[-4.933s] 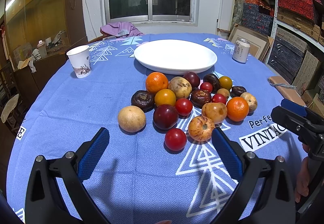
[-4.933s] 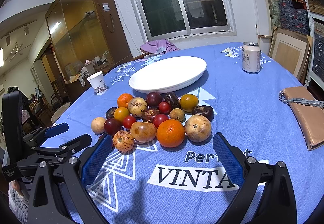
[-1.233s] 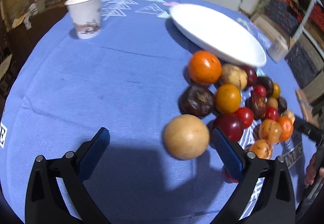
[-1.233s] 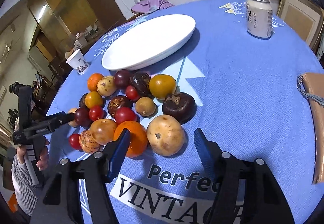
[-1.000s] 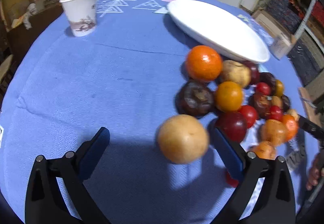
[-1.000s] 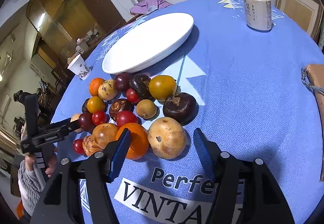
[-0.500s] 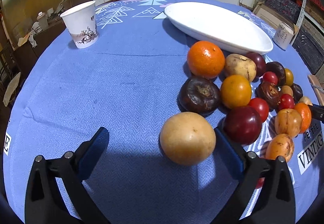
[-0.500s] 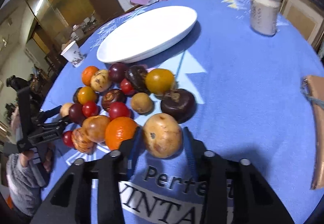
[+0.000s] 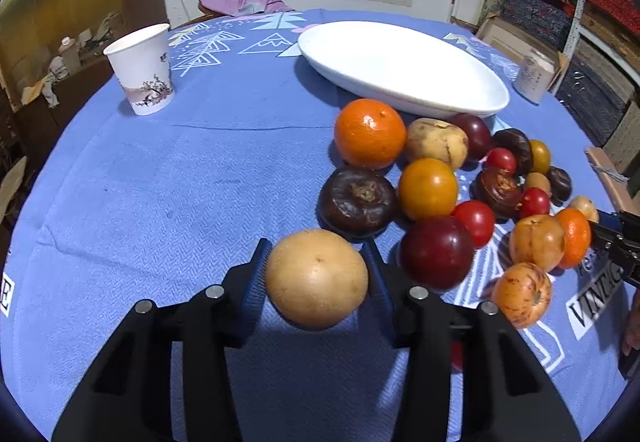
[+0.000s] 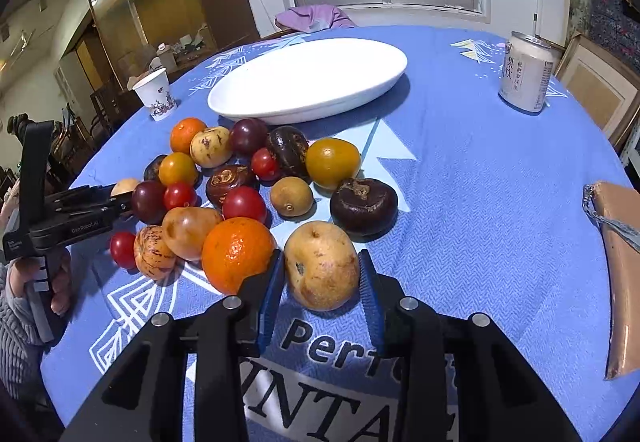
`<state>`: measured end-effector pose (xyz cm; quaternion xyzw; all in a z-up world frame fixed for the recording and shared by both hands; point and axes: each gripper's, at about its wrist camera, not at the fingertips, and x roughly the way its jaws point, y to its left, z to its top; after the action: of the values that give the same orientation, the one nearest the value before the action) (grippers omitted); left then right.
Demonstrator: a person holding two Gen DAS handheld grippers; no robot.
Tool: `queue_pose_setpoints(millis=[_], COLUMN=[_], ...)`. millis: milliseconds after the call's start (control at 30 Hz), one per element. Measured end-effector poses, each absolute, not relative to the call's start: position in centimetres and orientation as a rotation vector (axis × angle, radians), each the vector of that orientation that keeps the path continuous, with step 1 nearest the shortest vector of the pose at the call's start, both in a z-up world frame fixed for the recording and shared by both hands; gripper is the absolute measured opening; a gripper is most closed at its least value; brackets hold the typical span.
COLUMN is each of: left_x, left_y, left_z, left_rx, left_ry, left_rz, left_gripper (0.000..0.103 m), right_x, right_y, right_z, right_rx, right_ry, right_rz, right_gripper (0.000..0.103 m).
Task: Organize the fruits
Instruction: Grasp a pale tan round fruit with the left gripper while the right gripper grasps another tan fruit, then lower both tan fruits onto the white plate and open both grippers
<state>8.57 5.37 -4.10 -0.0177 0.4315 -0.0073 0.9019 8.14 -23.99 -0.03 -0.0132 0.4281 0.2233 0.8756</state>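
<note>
A pile of mixed fruits lies on the blue tablecloth [image 9: 180, 182] in front of an empty white oval plate [image 9: 400, 62], which also shows in the right wrist view [image 10: 308, 78]. My left gripper [image 9: 318, 274] is shut on a round tan fruit [image 9: 316, 278] at the left edge of the pile, next to a dark brown fruit [image 9: 358, 202] and a dark red plum [image 9: 438, 252]. My right gripper [image 10: 322, 278] is shut on a spotted tan fruit [image 10: 322, 266] at the right front of the pile, beside an orange [image 10: 238, 252].
A paper cup [image 9: 142, 68] stands at the far left. A drink can [image 10: 526, 72] stands at the far right. A brown pouch [image 10: 618, 266] lies at the right table edge. Cabinet, window and stacked boxes surround the table.
Both grippers have gone from wide open to closed around their tan fruits. The left closed within the last half second; the right narrowed earlier.
</note>
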Motion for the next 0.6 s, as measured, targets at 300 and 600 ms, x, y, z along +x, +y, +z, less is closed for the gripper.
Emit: queue_pose_setpoints(millis=[300,600], left_x=[8.0,18.0], left_y=[5.7,1.3], left_z=[-1.7,3.8], left_rx=[-0.072,-0.046], left_ry=[0.843,0.768], left_rz=[-0.043,-0.051], left_gripper=[0.045,0.046], right_x=[8.8,16.8], right_y=[-25.3,-21.9], right_z=[1.4,8.5], right_rx=[0.067,0.105], right_ry=[0.883,0.74], right_rz=[0.493,0.505], right_gripper=[0.037,0.037])
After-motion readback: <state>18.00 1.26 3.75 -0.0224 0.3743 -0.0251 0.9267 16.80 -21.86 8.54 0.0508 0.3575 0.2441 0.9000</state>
